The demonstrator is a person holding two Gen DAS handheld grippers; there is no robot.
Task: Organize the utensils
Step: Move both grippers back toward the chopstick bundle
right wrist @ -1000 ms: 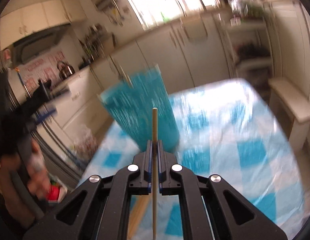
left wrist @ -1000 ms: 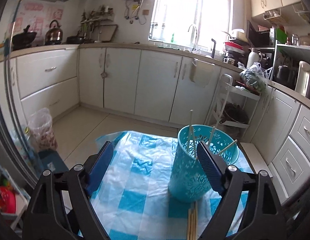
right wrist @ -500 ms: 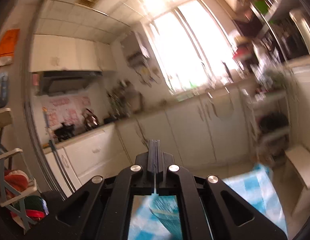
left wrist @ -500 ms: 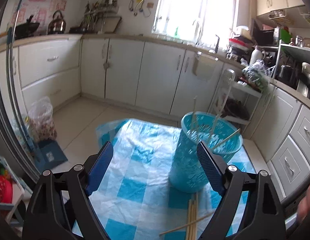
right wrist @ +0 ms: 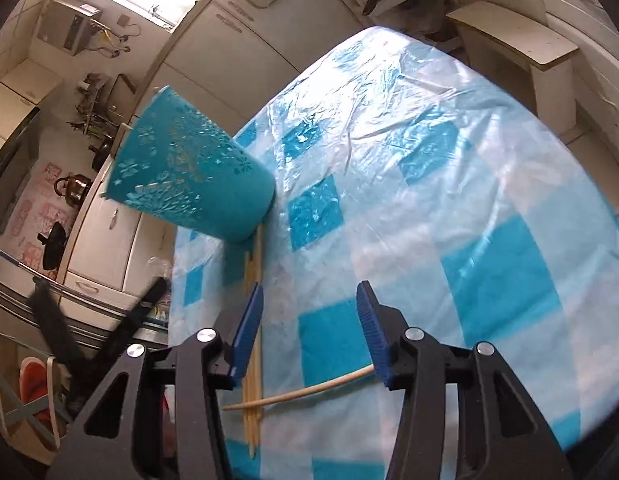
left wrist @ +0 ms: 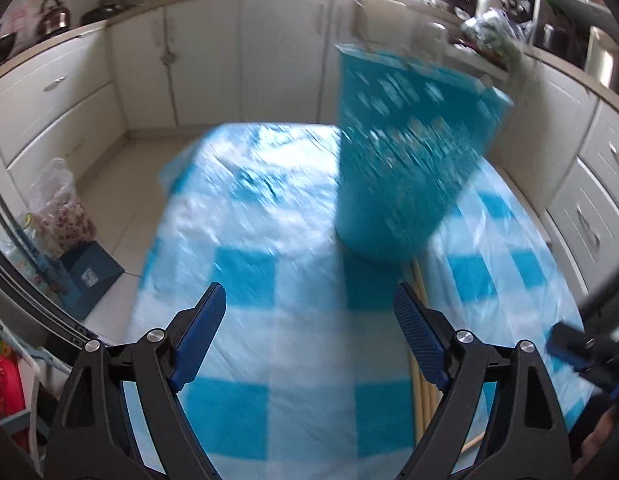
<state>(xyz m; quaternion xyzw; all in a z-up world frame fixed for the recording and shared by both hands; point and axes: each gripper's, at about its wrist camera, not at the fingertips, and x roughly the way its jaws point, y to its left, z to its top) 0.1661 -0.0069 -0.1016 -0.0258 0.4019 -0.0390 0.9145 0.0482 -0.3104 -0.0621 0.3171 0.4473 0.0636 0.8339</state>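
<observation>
A teal perforated utensil holder (left wrist: pixel 405 160) stands on the blue-and-white checked tablecloth (left wrist: pixel 293 264); it also shows in the right wrist view (right wrist: pixel 189 180). Several wooden chopsticks (right wrist: pixel 253 320) lie in a bundle in front of it, and one chopstick (right wrist: pixel 309 392) lies crosswise. In the left wrist view the bundle (left wrist: pixel 419 380) runs under my right finger. My left gripper (left wrist: pixel 309 316) is open and empty above the cloth. My right gripper (right wrist: pixel 309 304) is open and empty above the chopsticks; it shows blurred in the left wrist view (left wrist: pixel 577 352).
White kitchen cabinets (left wrist: pixel 245 60) surround the table. A bag of food (left wrist: pixel 61 208) and a blue box (left wrist: pixel 85 272) sit on the floor at the left. A small white stool (right wrist: pixel 513 40) stands beyond the table's far edge.
My right gripper was shut on a chopstick, then empty; it has opened and tipped down over the table. My left gripper has dropped lower and tilted towards the cloth.
</observation>
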